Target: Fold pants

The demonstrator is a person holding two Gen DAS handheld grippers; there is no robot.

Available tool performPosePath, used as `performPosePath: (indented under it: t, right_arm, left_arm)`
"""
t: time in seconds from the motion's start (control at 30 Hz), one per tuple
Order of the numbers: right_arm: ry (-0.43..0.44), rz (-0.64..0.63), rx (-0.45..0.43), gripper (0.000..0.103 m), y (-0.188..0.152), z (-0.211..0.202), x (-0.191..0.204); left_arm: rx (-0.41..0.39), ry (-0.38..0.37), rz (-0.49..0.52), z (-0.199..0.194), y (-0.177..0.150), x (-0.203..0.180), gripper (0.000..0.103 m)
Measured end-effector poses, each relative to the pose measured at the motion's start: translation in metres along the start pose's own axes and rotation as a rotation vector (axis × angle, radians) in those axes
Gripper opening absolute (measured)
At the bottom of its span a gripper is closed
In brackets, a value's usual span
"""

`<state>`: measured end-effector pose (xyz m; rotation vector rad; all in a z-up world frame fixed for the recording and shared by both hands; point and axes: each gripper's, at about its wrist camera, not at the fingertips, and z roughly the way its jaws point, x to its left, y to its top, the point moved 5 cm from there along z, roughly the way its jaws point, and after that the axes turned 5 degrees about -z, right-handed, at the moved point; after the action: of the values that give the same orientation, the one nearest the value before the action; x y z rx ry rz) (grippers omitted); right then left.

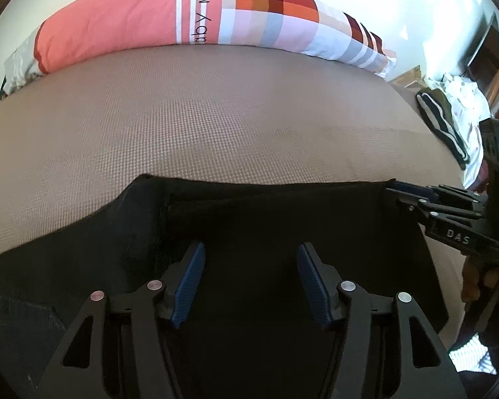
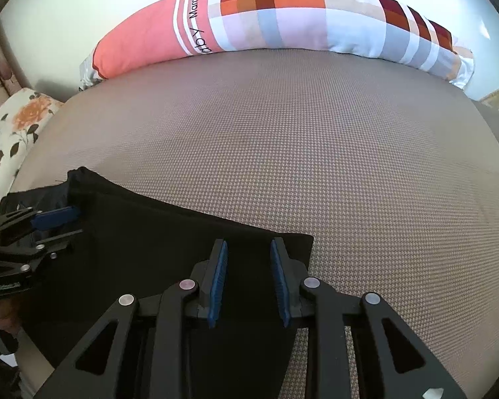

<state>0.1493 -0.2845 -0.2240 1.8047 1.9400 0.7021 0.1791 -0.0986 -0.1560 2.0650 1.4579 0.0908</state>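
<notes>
Black pants (image 1: 282,219) lie flat on the tan bed (image 1: 216,116), at 6 o'clock from the striped pillow (image 1: 189,10). Left gripper (image 1: 251,282) and right gripper (image 2: 249,279) hover over them, jaws apart, holding nothing

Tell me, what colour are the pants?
Black pants; clearest in the right wrist view.

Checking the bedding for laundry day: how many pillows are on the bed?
1: a long patchwork pillow lies along the far edge of the bed, beyond the black pants. Others may be out of view.
</notes>
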Motion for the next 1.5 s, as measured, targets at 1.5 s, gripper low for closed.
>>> performPosePath:
  t: [1.5]
  right_arm:
    - [0.254, -0.225, 0.151, 0.044, -0.057, -0.016, 0.189]
  left_arm:
    - [-0.126, 0.181, -0.367, -0.186, -0.079, 0.233, 0.069]
